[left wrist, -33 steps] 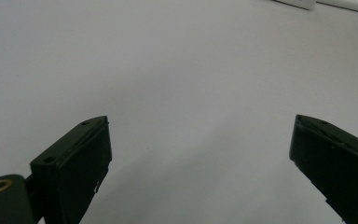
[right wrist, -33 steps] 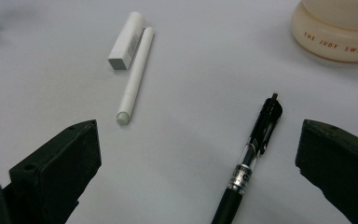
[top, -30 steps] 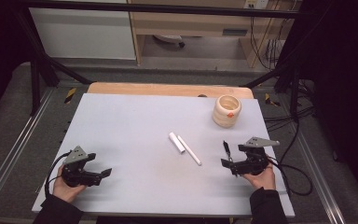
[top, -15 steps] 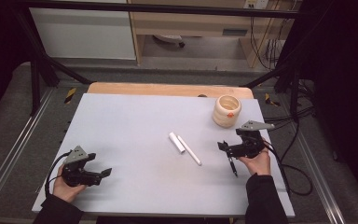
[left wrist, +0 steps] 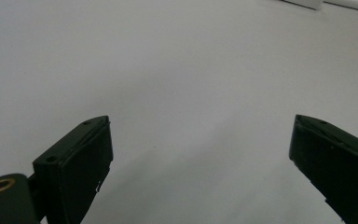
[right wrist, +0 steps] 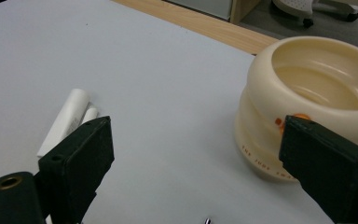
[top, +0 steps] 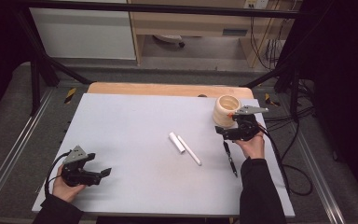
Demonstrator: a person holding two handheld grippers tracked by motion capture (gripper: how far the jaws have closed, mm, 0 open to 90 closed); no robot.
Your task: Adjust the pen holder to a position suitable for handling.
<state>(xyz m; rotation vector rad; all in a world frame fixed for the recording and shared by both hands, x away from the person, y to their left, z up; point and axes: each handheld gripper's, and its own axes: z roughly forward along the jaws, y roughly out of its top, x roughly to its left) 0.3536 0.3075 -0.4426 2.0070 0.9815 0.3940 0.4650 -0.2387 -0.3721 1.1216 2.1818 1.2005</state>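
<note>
Your right hand-held gripper [top: 221, 132] is hovering over the right part of the tabletop [top: 121, 121], just beside the cream ribbed cup [top: 225, 110] that is standing upright near the far right corner. Its jaws are spread wide and gripping nothing; in the right gripper view the right hand-held gripper [right wrist: 193, 163] is looking between them at bare tabletop [right wrist: 158, 93], with the cup [right wrist: 307, 102] rising behind the right-hand jaw and carrying small orange markings on its side. A black pen [top: 230, 159] is lying on the surface just in front of your right hand, close to your sleeve. Near the middle of the tabletop, a short white cylinder [top: 176, 142] and a longer thin white stick [top: 189, 150] are lying side by side, their far ends almost touching; in the right gripper view they are showing just behind the left-hand jaw. Your left hand-held gripper [top: 103, 173] is resting low at the near left corner, well apart from everything else, its jaws also released and empty, pointing toward the middle. In the left gripper view the left hand-held gripper [left wrist: 200, 154] is facing plain white surface.
</note>
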